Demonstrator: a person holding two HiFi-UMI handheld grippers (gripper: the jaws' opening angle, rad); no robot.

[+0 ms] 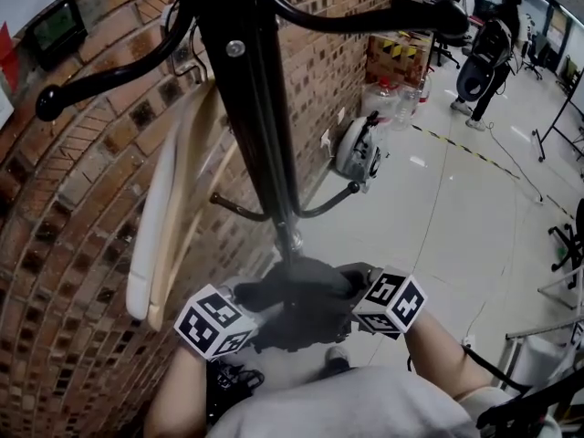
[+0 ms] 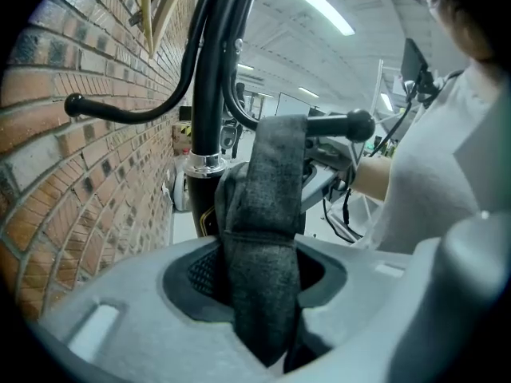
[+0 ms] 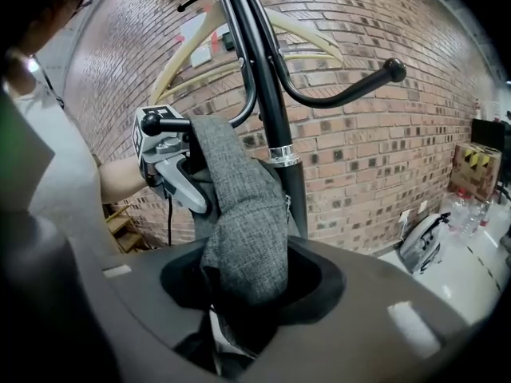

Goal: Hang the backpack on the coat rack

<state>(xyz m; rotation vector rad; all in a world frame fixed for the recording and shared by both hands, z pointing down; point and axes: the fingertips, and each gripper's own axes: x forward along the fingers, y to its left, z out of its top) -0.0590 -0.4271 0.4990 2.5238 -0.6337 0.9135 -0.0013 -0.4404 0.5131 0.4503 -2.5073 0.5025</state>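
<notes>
The black coat rack (image 1: 260, 126) stands against the brick wall, its curved hooks spreading from the pole. At its foot in the head view the dark grey backpack (image 1: 301, 304) hangs between my two grippers. My left gripper (image 1: 255, 322) is shut on a grey backpack strap (image 2: 267, 206), which rises to a ball-ended hook (image 2: 339, 124) and looks draped over it. My right gripper (image 1: 351, 308) is shut on a fold of the grey backpack fabric (image 3: 243, 230) close to the pole (image 3: 279, 126). The left gripper (image 3: 172, 162) shows just behind that fabric in the right gripper view.
Pale wooden hangers (image 1: 173, 217) hang from the rack on the wall side. A grey bag (image 1: 358, 151) lies on the floor by the wall, with bottles (image 1: 401, 99) and a cardboard box (image 1: 397, 53) beyond. A person (image 1: 488, 53) stands far back.
</notes>
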